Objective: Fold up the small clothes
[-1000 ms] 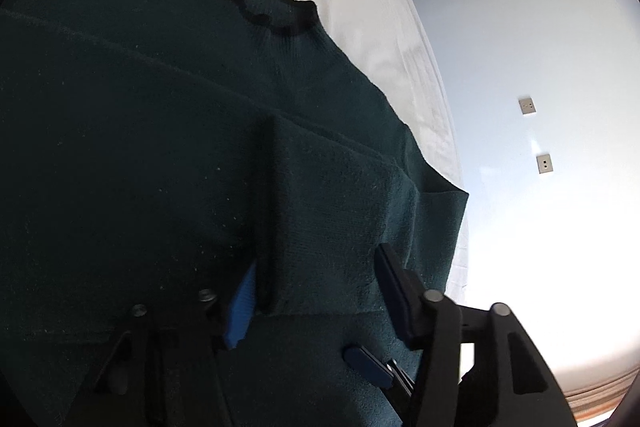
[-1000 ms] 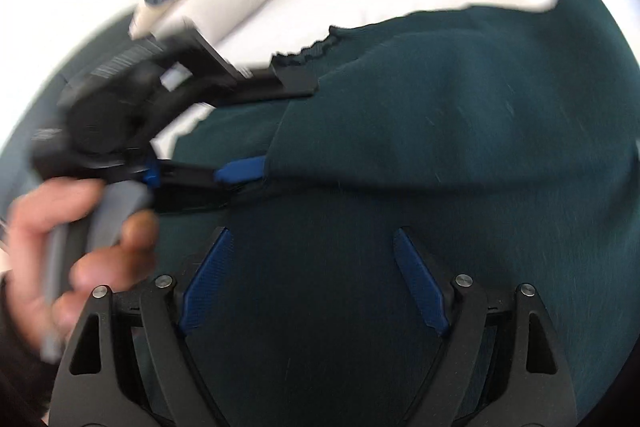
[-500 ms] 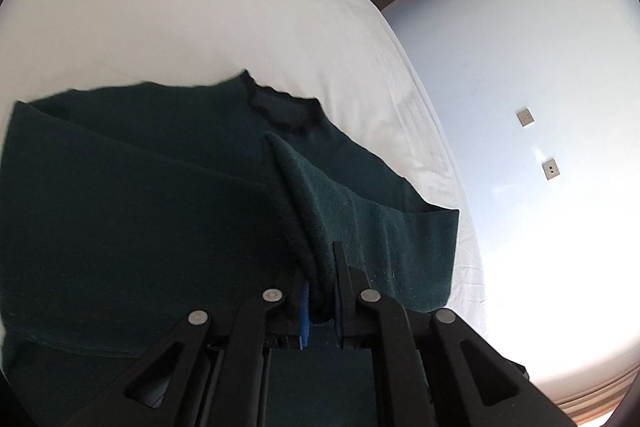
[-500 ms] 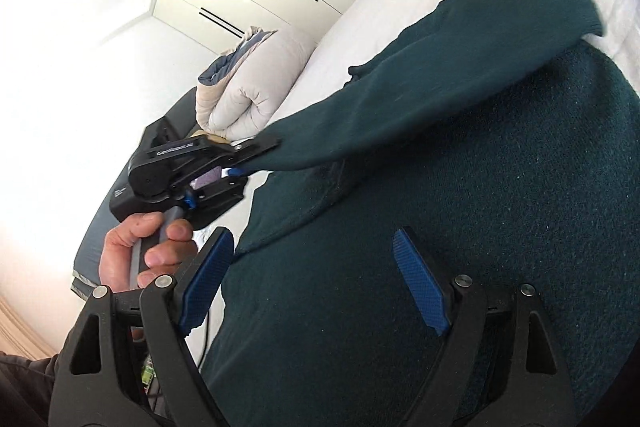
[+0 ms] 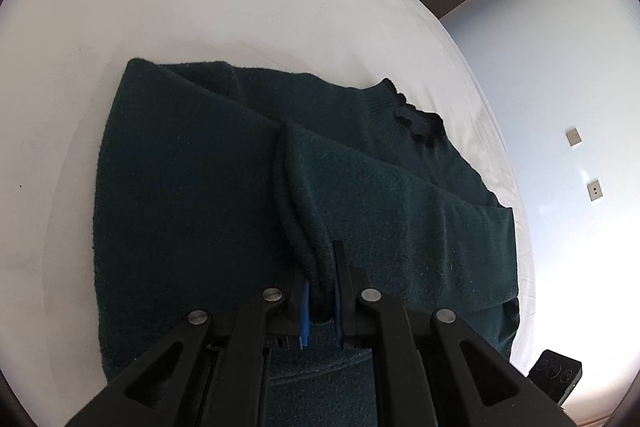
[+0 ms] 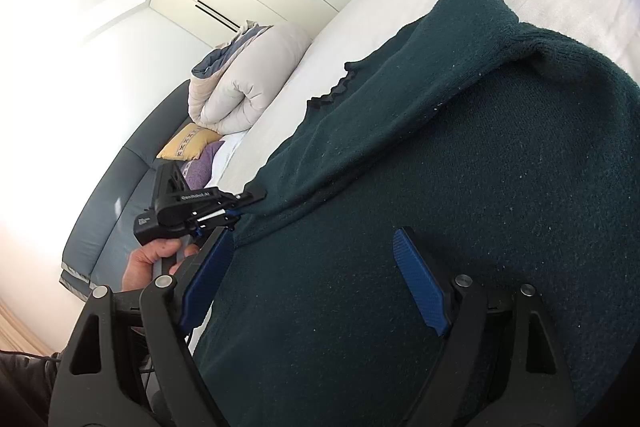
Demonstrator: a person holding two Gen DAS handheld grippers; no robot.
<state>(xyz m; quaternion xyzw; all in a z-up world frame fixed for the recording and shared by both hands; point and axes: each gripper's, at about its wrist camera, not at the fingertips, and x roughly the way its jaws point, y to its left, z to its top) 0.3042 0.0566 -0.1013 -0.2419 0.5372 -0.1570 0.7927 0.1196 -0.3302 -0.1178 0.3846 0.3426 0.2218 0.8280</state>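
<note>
On the bed (image 5: 200, 7) lies the dark green sweater (image 5: 180, 207), collar (image 5: 416, 119) toward its far edge. Left gripper (image 5: 322, 291) fingers pinch a raised sleeve fold above the sweater. Right gripper (image 6: 316, 287) fingers spread wide over the sweater body, holding nothing.

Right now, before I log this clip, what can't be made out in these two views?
- Left wrist view: the sweater hem is hidden behind the left claw; the cuff's pinched end is buried between the shut fingers.
- Right wrist view: the sweater's lower part is cut off by the frame edge and the open right claw.
- The person's hand is mostly covered by that claw.
</note>
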